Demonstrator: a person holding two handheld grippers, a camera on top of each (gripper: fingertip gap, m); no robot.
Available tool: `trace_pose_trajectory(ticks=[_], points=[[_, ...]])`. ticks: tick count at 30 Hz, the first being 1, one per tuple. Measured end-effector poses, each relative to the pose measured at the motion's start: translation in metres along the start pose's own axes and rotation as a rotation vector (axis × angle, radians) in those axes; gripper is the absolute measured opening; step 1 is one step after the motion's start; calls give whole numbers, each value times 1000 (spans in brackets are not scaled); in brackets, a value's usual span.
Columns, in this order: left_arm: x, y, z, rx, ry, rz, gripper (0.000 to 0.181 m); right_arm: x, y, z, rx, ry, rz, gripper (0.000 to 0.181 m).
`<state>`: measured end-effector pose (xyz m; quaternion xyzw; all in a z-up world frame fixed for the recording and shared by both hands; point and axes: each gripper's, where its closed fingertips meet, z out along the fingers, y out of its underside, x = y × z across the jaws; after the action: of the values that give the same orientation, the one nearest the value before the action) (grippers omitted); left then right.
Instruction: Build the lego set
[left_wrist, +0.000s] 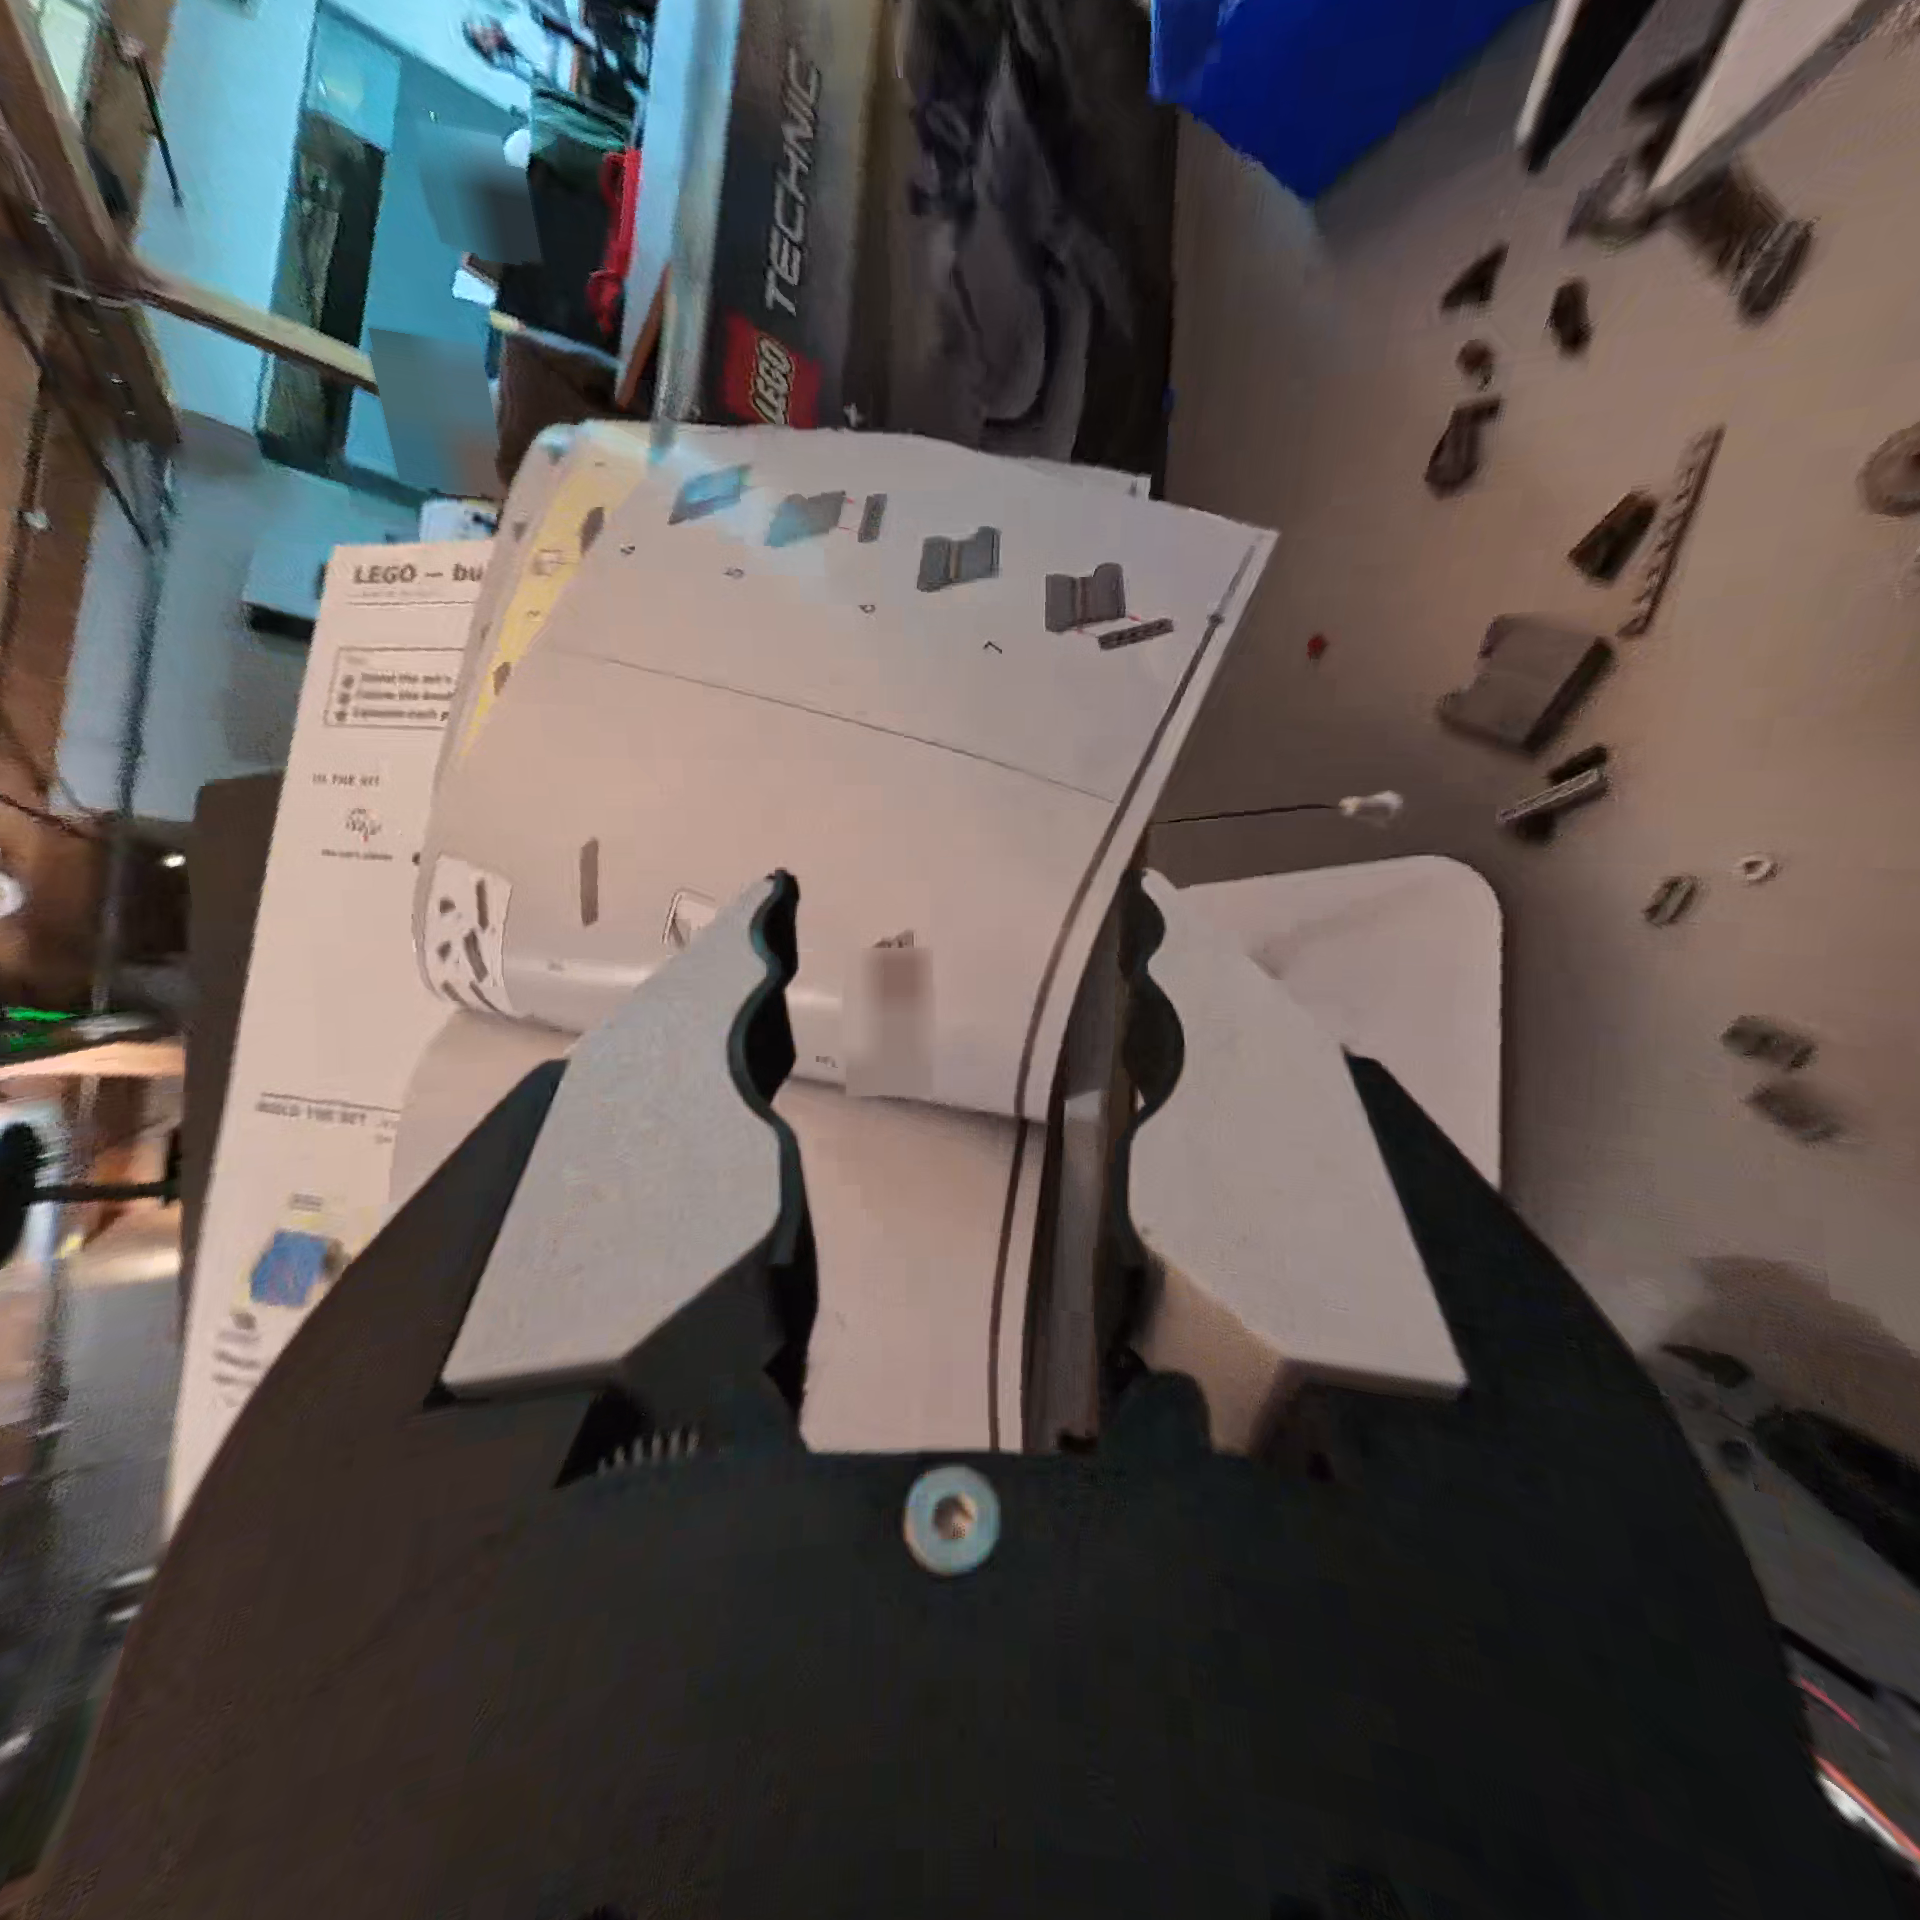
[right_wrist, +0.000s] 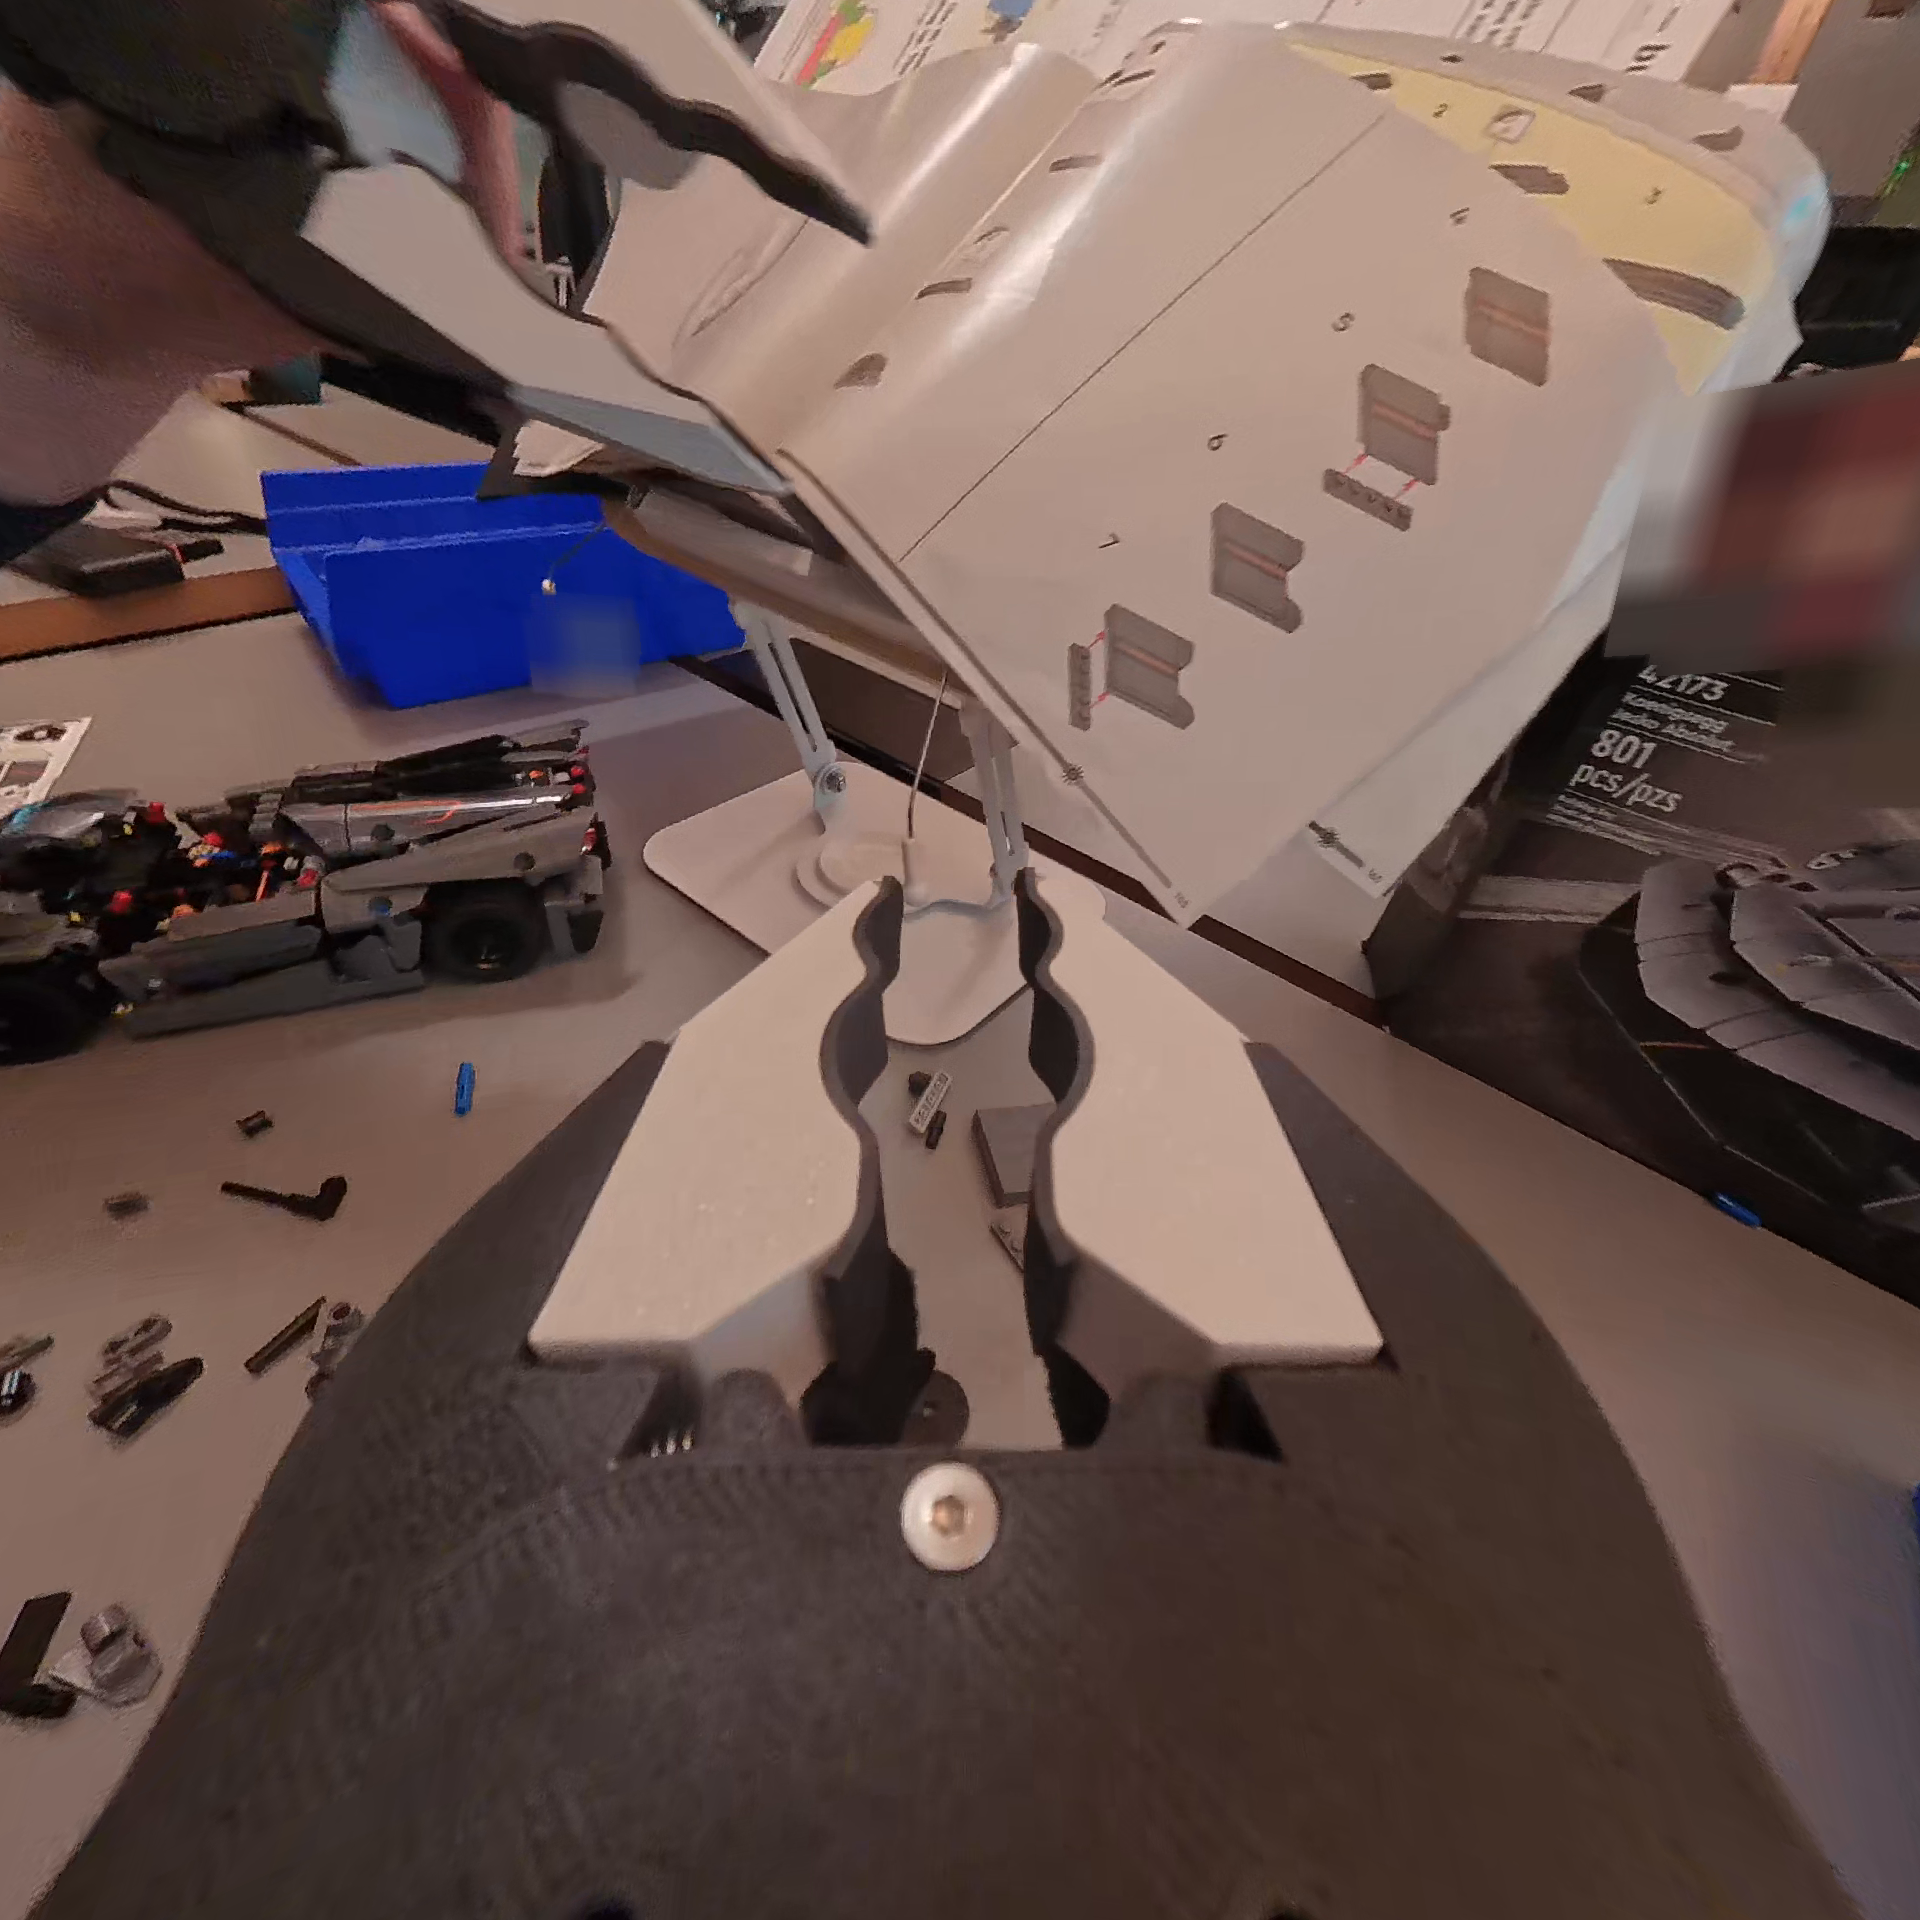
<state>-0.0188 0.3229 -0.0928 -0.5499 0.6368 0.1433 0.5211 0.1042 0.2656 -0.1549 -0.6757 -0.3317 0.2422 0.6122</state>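
Instruction booklet (right_wrist: 1195, 395) overhanging stand base (right_wrist: 727, 873)

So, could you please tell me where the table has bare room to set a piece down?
Bare table lies between the built car and the stand's base. It is crowded lower left, where loose pieces are scattered, and just ahead of the right tool.

Ahead and left of your right gripper (right_wrist: 954, 896), the part-built dark grey lego car (right_wrist: 312, 883) sits upright on the worktop (right_wrist: 665, 1039). Loose dark pieces (right_wrist: 145, 1371) lie scattered nearer, left. The open instruction booklet (right_wrist: 1195, 416) slopes above, pages curling.
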Motion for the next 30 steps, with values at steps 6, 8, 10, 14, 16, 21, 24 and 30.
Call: trace_pose_trajectory(ticks=[6,8,10,14,16,21,24,30], points=[[19,20,50,-205,51,86,50,-10,6,3,18,-44,-10,18],[23,17,55,-183,75,48,44,-6,6,0,22,-31,-21,17],[26,17,58,-185,99,15,37,-2,3,-4,39,-21,-16,16],[30,17,64,-191,151,-65,30,2,3,-8,52,-12,-9,15],[30,18,67,-209,156,-66,31,0,2,-8,58,-21,-1,14],[32,17,69,-236,208,-81,34,-6,6,-5,45,-29,-28,14],[32,17,69,-238,236,-109,33,-7,7,-4,38,-30,-38,14],[27,17,68,-235,295,-198,17,-3,6,-7,56,-38,2,14]])
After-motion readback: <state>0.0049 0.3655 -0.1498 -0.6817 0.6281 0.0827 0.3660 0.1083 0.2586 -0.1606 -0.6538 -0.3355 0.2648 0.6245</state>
